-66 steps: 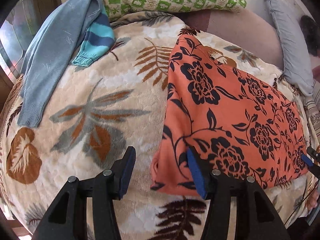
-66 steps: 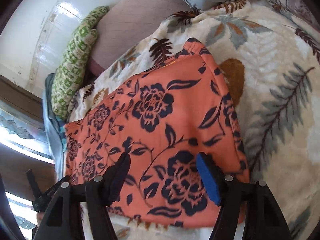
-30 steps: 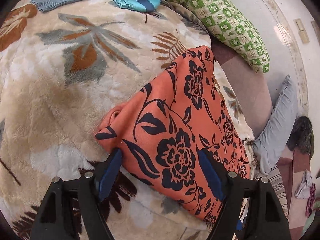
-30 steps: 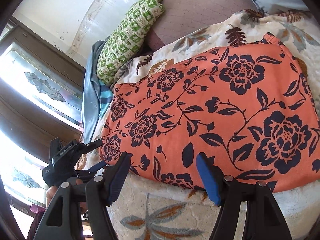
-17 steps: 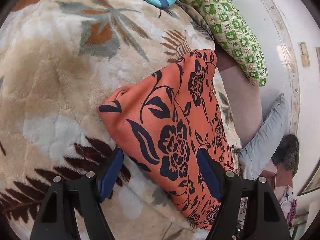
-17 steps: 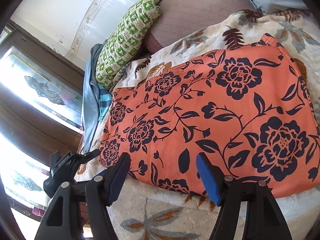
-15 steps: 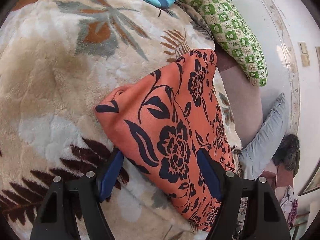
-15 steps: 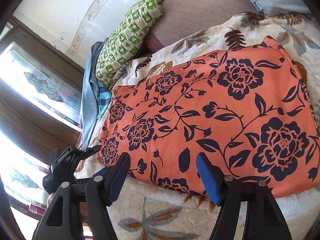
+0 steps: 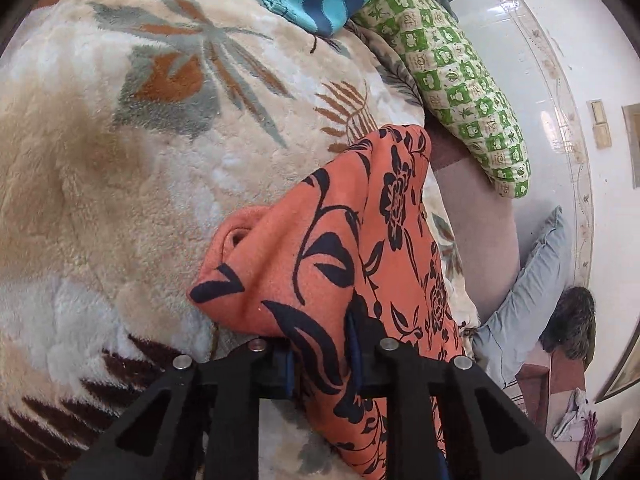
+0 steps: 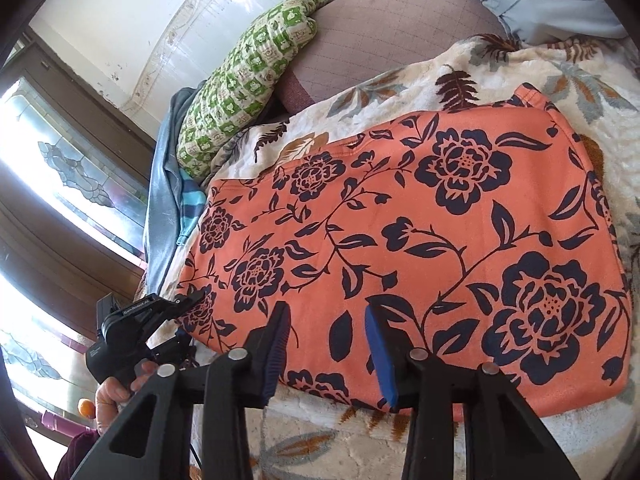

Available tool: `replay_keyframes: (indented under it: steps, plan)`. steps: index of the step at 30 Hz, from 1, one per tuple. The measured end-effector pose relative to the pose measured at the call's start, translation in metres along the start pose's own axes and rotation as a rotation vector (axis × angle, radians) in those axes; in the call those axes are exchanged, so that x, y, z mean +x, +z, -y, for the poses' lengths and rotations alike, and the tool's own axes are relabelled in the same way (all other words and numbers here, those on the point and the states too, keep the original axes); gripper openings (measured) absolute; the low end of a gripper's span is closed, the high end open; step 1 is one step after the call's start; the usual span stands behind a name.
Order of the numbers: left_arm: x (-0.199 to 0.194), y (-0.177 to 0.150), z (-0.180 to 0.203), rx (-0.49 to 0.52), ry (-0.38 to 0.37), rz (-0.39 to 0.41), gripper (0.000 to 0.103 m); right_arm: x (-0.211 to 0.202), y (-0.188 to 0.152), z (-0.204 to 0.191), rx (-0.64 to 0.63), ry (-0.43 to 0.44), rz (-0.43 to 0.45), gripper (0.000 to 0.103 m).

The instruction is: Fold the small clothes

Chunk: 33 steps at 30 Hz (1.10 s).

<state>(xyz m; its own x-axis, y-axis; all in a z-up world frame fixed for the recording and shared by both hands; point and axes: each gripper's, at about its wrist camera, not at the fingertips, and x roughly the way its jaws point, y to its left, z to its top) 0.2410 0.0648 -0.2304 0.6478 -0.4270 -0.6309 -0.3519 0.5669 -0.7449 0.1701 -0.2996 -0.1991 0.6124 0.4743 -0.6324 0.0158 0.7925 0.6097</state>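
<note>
cream leaf-patterned blanket (image 10: 460,80) covers the bed, and on it lies the orange flowered cloth (image 10: 420,240), spread flat with its long axis running side to side in the right wrist view, one short end toward a blue sweater (image 9: 320,4) and green pillow (image 10: 248,76). the left gripper (image 9: 322,354) is closing, its pads pinching a bunched near corner of the cloth. the right gripper (image 10: 328,352) is closing over the cloth's near edge, pads not yet pressing it.
</note>
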Motion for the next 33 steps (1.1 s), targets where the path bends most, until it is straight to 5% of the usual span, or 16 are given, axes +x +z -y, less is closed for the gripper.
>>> replay_keyframes:
  steps: [6, 8, 10, 17, 24, 28, 31, 33]
  plan:
    - [-0.022, -0.001, 0.043, 0.168, -0.015, 0.036, 0.016, 0.023, 0.001, -0.022, -0.037, 0.042, 0.012, 0.038]
    - [-0.03, -0.006, 0.065, 0.245, -0.01, 0.046, 0.015, 0.042, -0.001, -0.023, -0.027, 0.055, -0.045, 0.038]
    - [-0.037, -0.016, 0.09, 0.341, -0.005, 0.046, 0.015, 0.071, -0.007, -0.011, 0.031, 0.042, -0.174, 0.035]
    - [-0.049, -0.077, 0.188, 0.649, -0.023, 0.006, 0.012, 0.05, -0.003, 0.044, 0.357, 0.236, -0.193, 0.033]
    - [-0.015, -0.197, 0.274, 0.954, -0.075, -0.104, 0.012, -0.055, 0.021, 0.115, 0.469, 0.254, 0.14, 0.034]
    - [0.044, -0.271, 0.287, 1.146, 0.041, -0.249, 0.029, -0.117, 0.016, 0.18, 0.623, 0.227, 0.34, 0.035]
    - [0.06, -0.285, 0.269, 1.131, 0.09, -0.348, 0.031, -0.145, 0.006, 0.216, 0.715, 0.219, 0.421, 0.035]
    - [0.051, -0.275, 0.262, 1.096, 0.075, -0.331, 0.039, -0.151, 0.003, 0.226, 0.731, 0.207, 0.428, 0.035]
